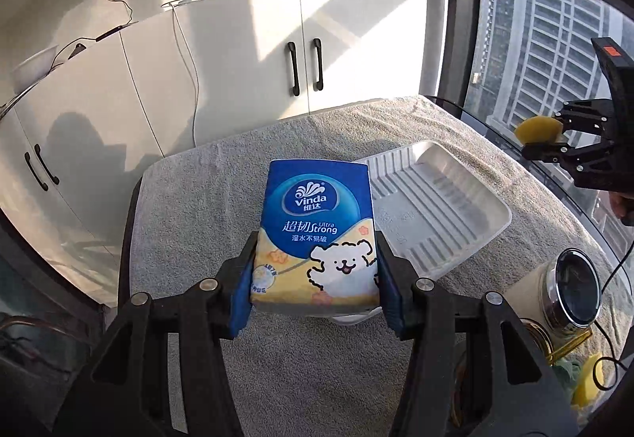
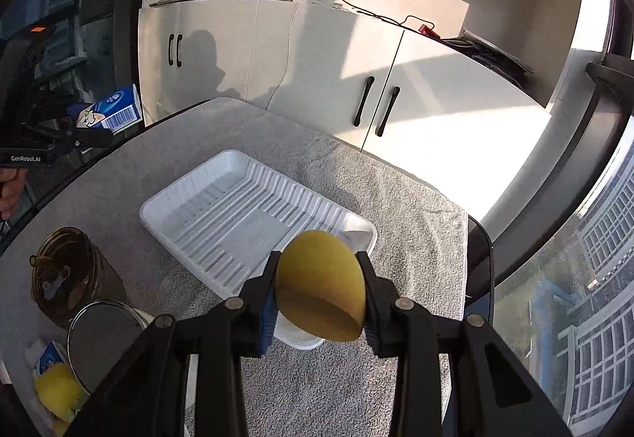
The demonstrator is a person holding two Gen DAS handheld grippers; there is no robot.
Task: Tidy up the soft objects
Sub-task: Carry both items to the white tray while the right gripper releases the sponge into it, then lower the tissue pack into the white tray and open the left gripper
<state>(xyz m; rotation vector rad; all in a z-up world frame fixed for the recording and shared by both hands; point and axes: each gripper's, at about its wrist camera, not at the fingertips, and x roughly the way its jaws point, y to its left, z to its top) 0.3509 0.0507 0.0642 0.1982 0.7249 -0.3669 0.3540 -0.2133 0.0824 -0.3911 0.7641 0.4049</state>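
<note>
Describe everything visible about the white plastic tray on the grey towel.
The white rectangular plastic tray is shallow, with a raised rim, rounded corners and parallel ribs moulded into its sloping walls and floor. It looks like thin, slightly glossy formed plastic. Nothing lies in it. It sits flat on the grey towel, set at an angle to the towel's edges. Both views partly cover it: the blue tissue pack hides one corner in the left wrist view, the yellow sponge another in the right wrist view.
</note>
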